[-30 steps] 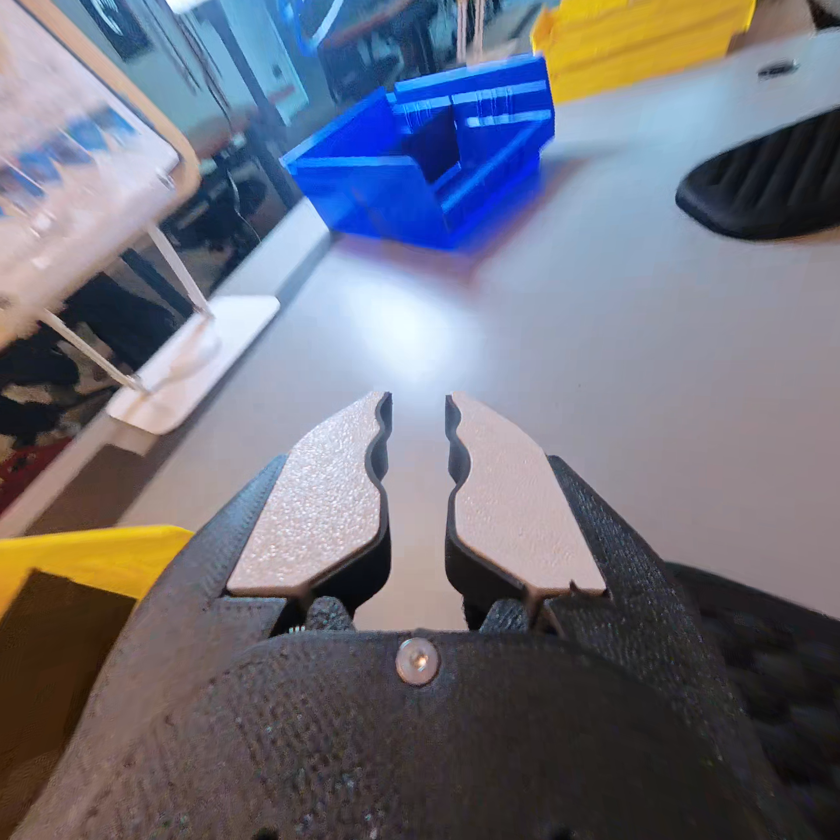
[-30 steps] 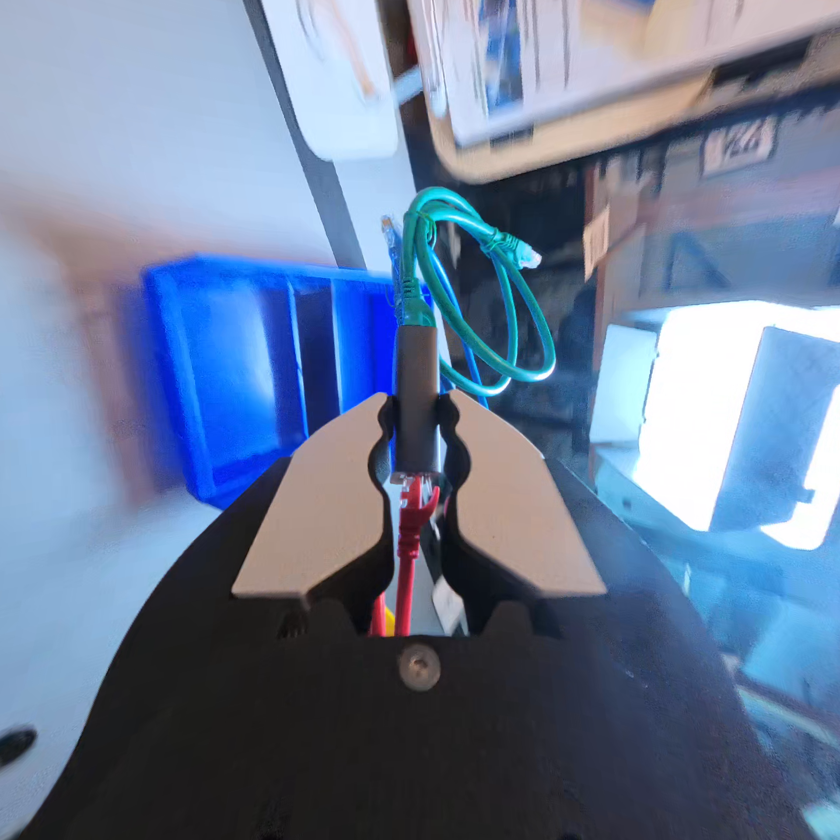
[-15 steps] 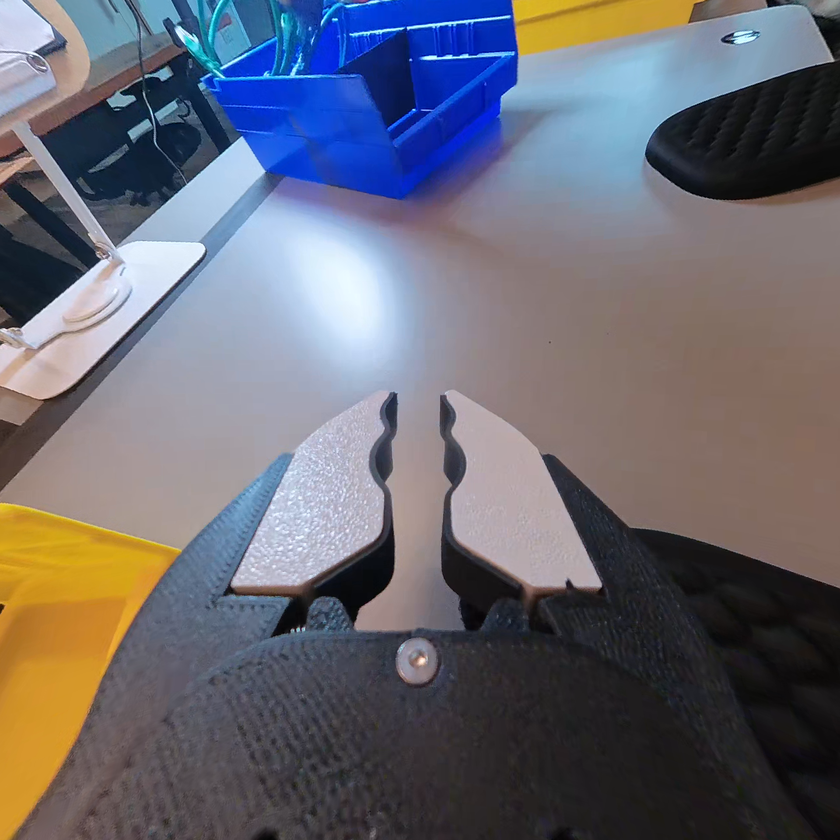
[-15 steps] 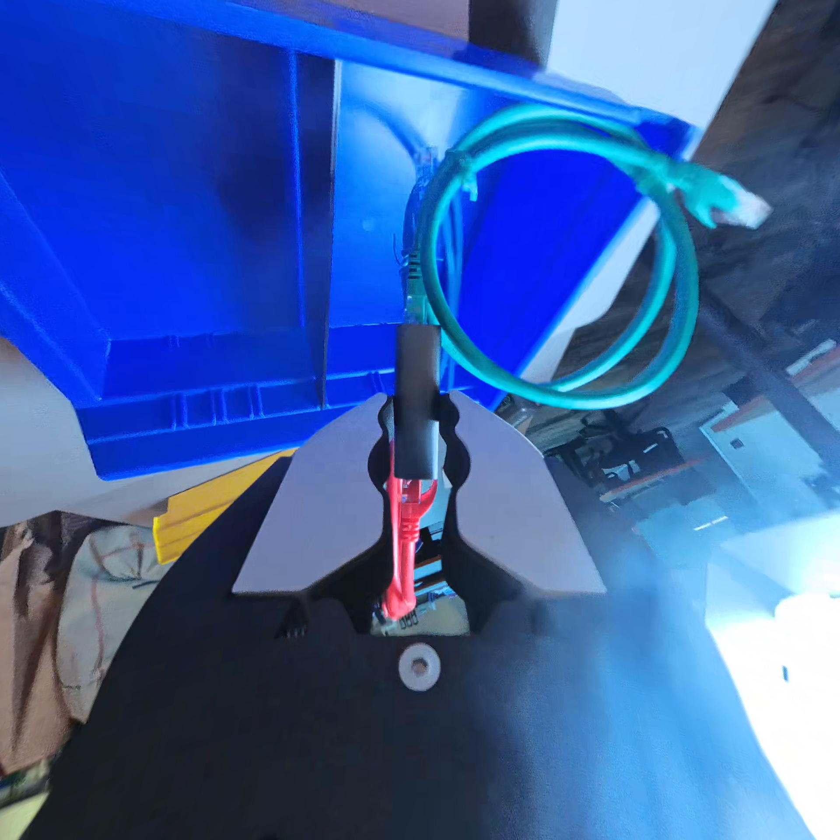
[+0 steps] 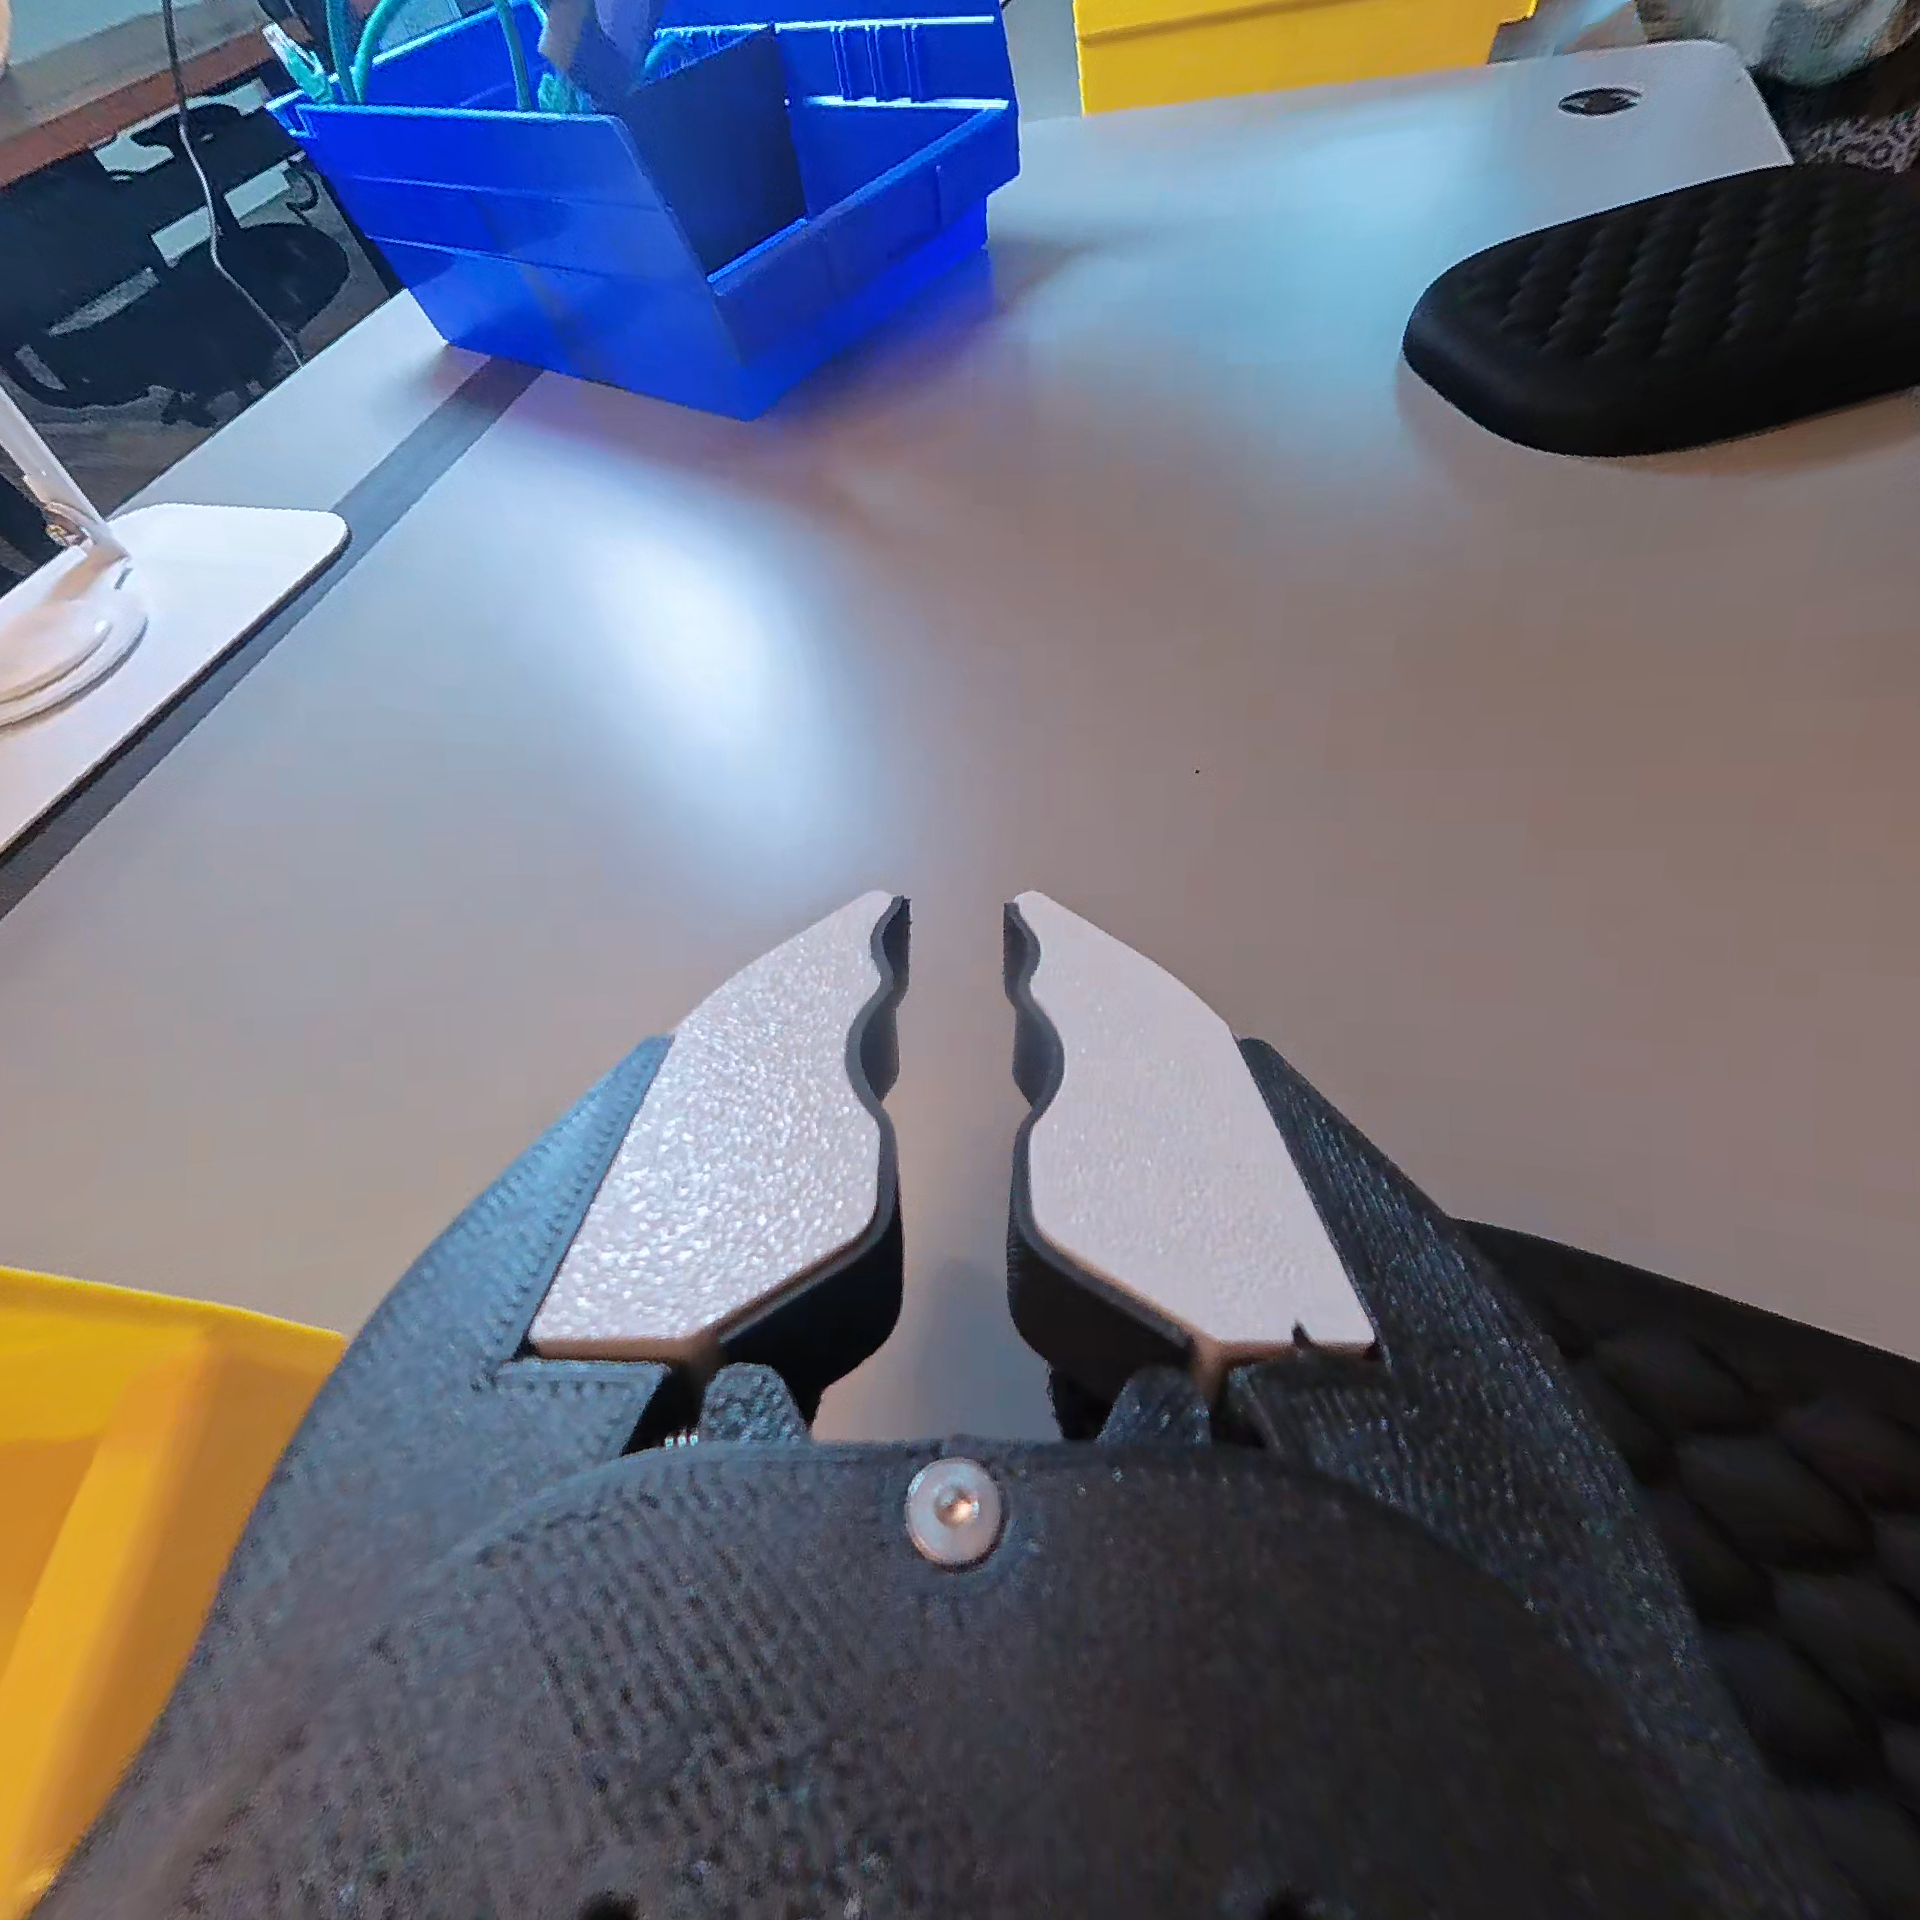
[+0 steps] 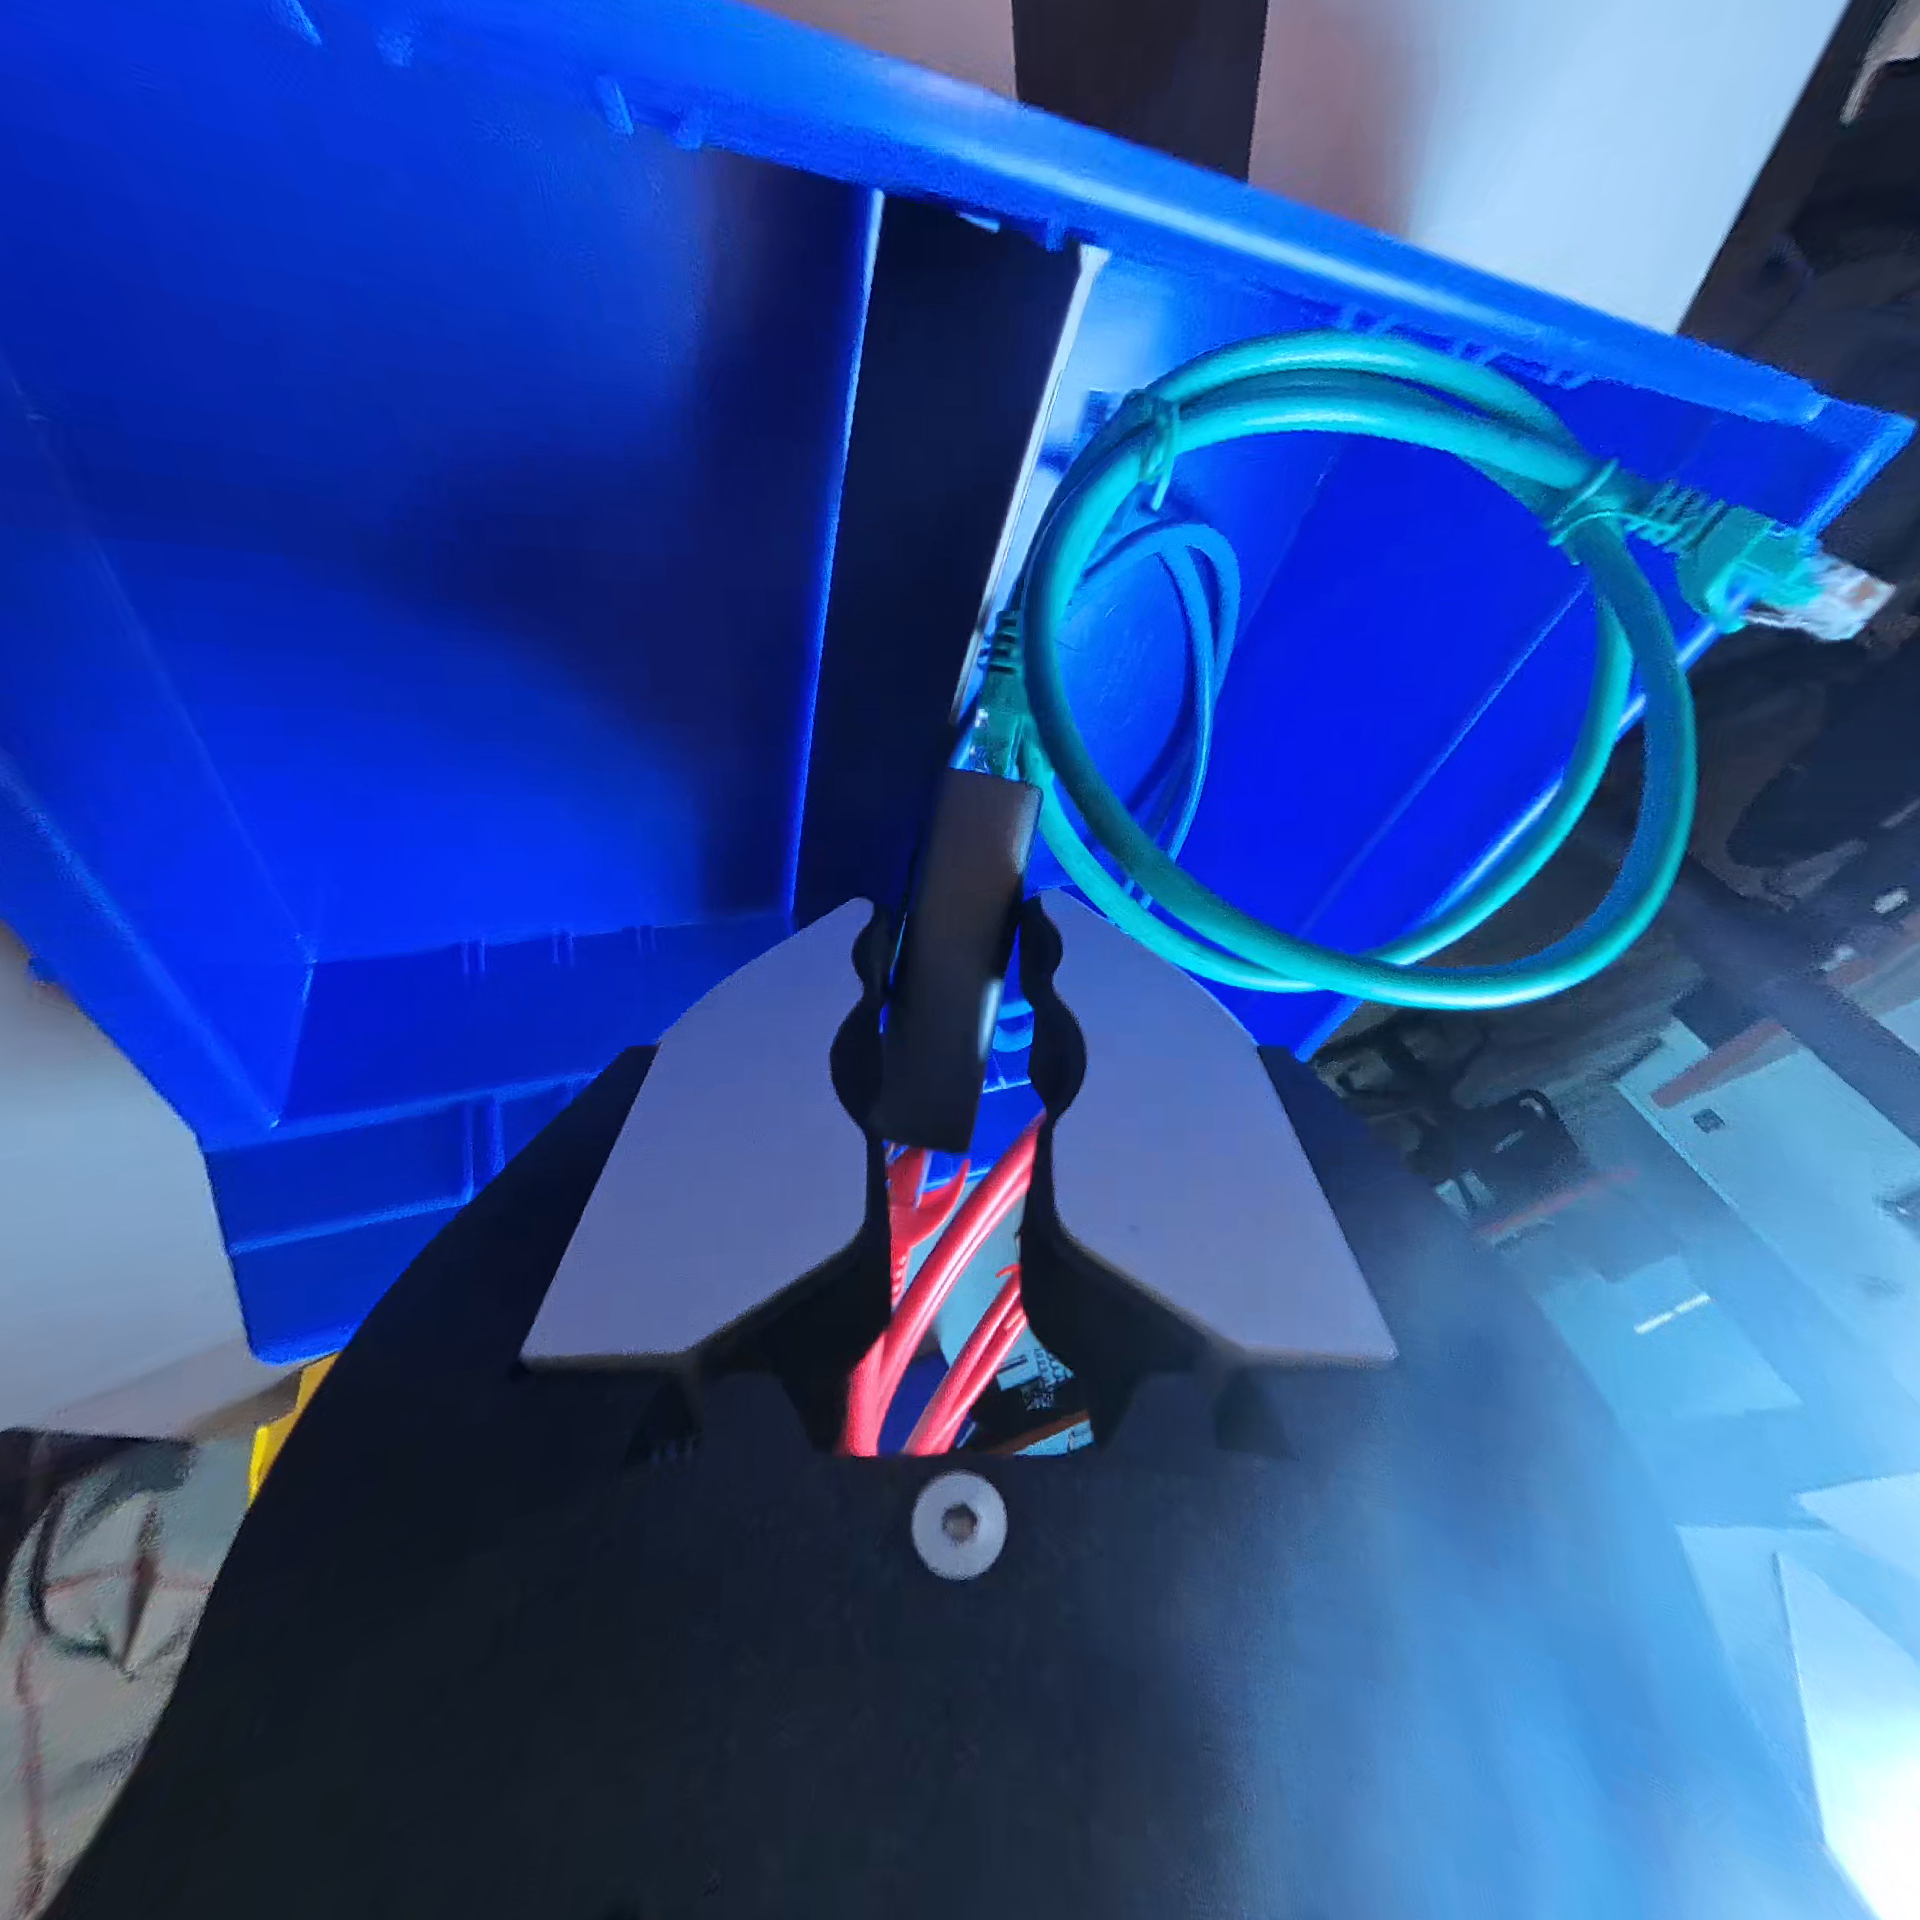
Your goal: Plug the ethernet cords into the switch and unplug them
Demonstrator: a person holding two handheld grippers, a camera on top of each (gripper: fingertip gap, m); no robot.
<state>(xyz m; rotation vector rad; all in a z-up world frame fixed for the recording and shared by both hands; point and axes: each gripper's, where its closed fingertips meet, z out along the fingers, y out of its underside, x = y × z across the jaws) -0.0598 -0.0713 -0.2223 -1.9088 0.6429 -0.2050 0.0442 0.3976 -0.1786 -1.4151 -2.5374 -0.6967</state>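
Note:
In the right wrist view my right gripper is shut on a thin dark switch, seen edge-on and slightly tilted. A teal-green ethernet cord is plugged into its far end and loops to the right, its free plug hanging loose. Red cords hang from the near end. The switch is over the right compartment of a blue bin, where a blue cord lies. My left gripper hovers low over the grey table, open by a narrow gap and empty.
The blue bin stands at the table's far left edge, green cords above it. A black textured pad lies far right, another near right. A yellow bin is near left, another behind. A white stand base is left. Across from one pair of fingers to the other is roughly 50 cm.
My right gripper has carried the switch and cords from beside the blue bin to over its right compartment and lowered it. My left gripper has swung right and steadied, its gap slightly narrower.

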